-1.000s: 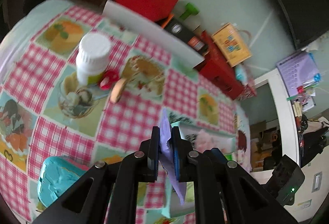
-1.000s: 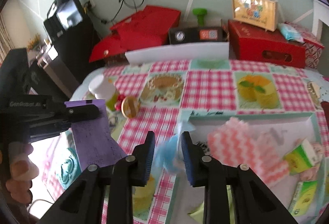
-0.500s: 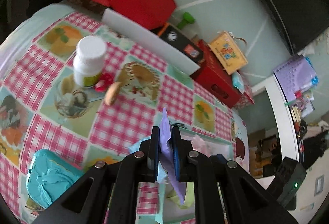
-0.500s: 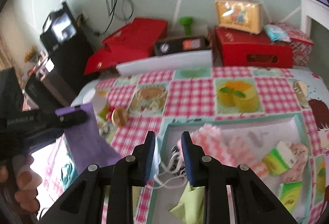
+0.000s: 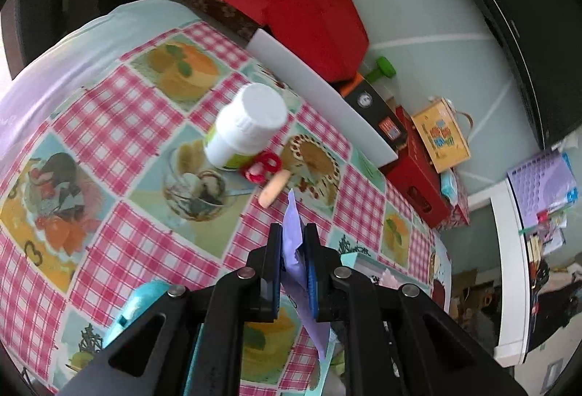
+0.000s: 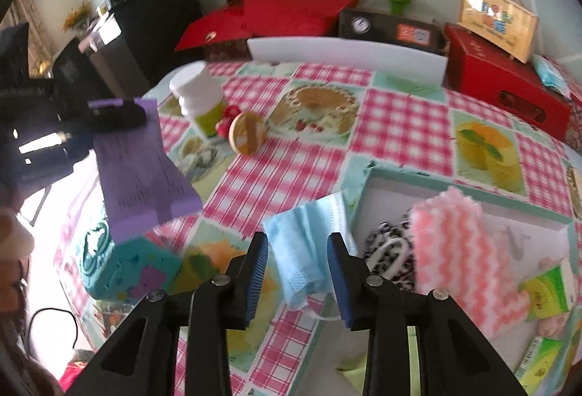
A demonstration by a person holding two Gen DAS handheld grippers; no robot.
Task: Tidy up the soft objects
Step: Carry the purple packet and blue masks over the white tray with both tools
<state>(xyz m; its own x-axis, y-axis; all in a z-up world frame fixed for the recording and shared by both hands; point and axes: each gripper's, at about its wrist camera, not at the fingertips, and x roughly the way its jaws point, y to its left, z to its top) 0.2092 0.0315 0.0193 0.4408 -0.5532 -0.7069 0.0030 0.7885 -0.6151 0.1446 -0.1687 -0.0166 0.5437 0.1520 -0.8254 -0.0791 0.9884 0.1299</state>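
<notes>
The table is covered by a pink-checked cloth printed with desserts, and red boxes are stacked against the wall behind it. A shallow teal-rimmed tray is seen at the right of the right wrist view; inside it lie a pink zigzag cloth, a black-and-white patterned cloth and small green cartons. A teal box sits on the table to the left of the tray. A purple cloth is clamped between the narrow fingers of the left gripper and hangs from them above the teal box, as is shown in the right wrist view. A blue face mask lies draped over the near left edge of the tray, partly on the table, between the fingers of the right gripper; those fingers are opening, and their pads are not pressed on the mask. A white bottle with a green label stands farther back on the table, with a small red object just beside it and a round tan disc near that. Part of a hand is glimpsed, blurred, at the left edge.
</notes>
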